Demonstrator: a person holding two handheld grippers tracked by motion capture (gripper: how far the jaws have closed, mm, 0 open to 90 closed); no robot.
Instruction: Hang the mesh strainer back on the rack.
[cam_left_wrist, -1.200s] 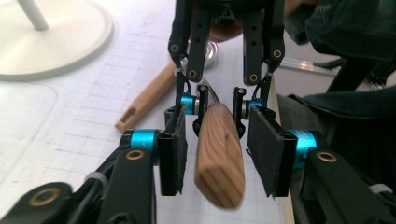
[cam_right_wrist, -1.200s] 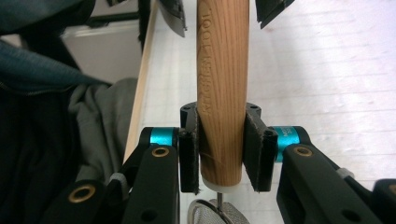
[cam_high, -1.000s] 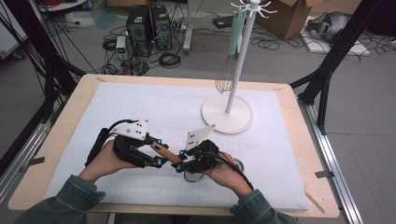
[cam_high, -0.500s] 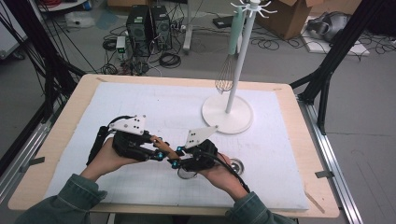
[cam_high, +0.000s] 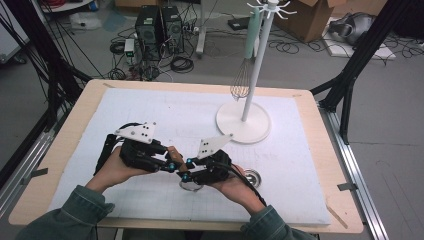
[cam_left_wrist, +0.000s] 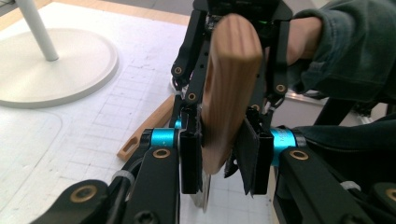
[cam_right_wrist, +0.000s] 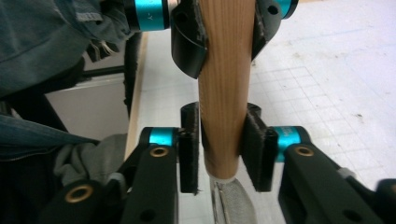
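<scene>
A: Where is the strainer right now?

B: Near the front edge of the table (cam_high: 310, 107), between the two hands. Its wooden handle (cam_right_wrist: 223, 93) is gripped by both tools at once.

A: So both sets of jaws are closed on it?

B: Yes. The left gripper (cam_left_wrist: 219, 161) has its jaws narrow, pressed against either side of the wooden handle near its rounded end. In the right gripper view, the right gripper (cam_right_wrist: 223, 149) clamps the same handle lower down, just above where the metal mesh (cam_right_wrist: 233, 203) begins, with the left gripper's pads higher up the shaft.

A: Is the strainer lifted?

B: The handle stands off the white mat (cam_high: 150, 107); from the high view the metal ring of the strainer sits just under the right gripper, and I can't tell whether it touches.

A: Anything else nearby?

B: A white stand (cam_high: 243, 122) with a whisk (cam_high: 241, 85) hanging on it, well apart, and a small metal disc (cam_high: 251, 176) just beside the right hand (cam_high: 235, 187).
</scene>
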